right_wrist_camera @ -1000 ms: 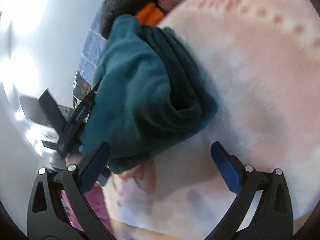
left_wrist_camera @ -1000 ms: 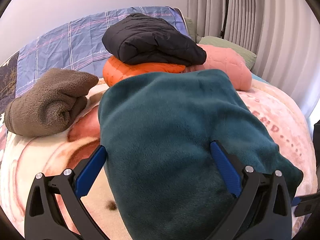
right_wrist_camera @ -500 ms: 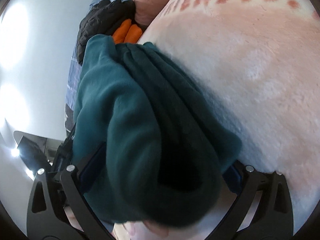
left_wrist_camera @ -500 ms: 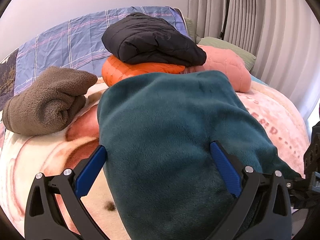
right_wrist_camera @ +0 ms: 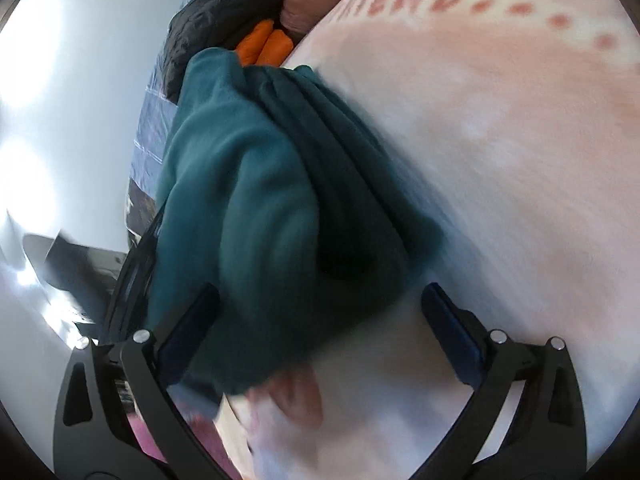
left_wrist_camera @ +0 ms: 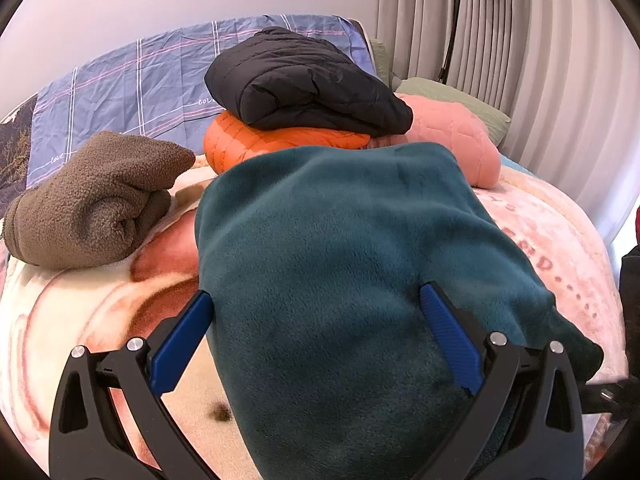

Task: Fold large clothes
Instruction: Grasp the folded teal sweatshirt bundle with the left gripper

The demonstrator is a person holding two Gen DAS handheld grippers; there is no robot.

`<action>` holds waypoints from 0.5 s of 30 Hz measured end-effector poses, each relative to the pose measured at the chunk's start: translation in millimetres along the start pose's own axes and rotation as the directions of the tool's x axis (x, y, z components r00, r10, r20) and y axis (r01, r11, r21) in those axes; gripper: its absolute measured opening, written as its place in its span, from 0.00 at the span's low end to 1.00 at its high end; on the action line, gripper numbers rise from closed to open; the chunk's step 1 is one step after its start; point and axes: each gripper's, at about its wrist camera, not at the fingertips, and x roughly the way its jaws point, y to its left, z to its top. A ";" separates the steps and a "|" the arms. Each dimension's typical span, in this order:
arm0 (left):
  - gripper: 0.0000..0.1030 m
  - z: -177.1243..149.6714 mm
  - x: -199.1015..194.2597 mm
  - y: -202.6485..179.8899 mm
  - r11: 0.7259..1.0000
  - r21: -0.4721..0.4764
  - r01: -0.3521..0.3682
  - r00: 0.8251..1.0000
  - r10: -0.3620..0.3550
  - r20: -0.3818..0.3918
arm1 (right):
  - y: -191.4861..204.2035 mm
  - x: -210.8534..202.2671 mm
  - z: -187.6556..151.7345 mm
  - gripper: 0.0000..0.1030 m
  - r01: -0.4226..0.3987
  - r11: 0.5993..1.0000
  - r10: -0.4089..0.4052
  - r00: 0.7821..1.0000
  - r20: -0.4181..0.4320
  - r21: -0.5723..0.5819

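Observation:
A folded teal fleece garment (left_wrist_camera: 340,272) lies on the pink blanket (left_wrist_camera: 560,240) of a bed. My left gripper (left_wrist_camera: 316,338) is open and low over the garment's near end; its right finger rests on the fleece and its left finger sits just off the left edge. In the right wrist view, which is tilted and blurred, the same teal garment (right_wrist_camera: 248,208) shows from its side as several stacked layers. My right gripper (right_wrist_camera: 320,334) is open at that side, with the garment's corner between its fingers and nothing gripped.
A rolled brown fleece (left_wrist_camera: 92,204) lies at the left. Behind the teal garment a black puffer jacket (left_wrist_camera: 304,84) is stacked on an orange one (left_wrist_camera: 256,144), beside a pink quilted bundle (left_wrist_camera: 460,140). A blue checked sheet (left_wrist_camera: 132,88) and curtains (left_wrist_camera: 540,40) stand behind.
The right gripper pushed in close against the garment's side, then drew back a little and is still moving. The left gripper has hardly shifted.

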 end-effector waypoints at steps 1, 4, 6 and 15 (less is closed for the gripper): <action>0.99 0.3 0.2 -0.2 1.000 -0.001 0.001 1.000 -0.001 -0.001 | 7.3 -14.7 -5.6 0.98 0.011 0.997 -0.008 0.999 0.043 -0.074; 0.99 2.3 0.3 -1.9 1.000 -0.001 0.001 1.000 -0.001 -0.004 | 29.5 -37.8 -12.3 0.98 0.064 0.963 -0.024 0.988 0.153 -0.263; 0.99 1.8 -0.8 -1.3 1.000 0.002 -0.002 1.000 0.002 -0.002 | 16.1 -24.3 -2.4 0.98 0.034 0.987 -0.023 0.997 0.070 -0.158; 0.99 2.3 0.8 -0.9 1.000 -0.001 0.001 1.000 -0.001 0.004 | -25.2 14.8 10.6 0.98 -0.072 0.976 0.066 0.997 0.037 0.206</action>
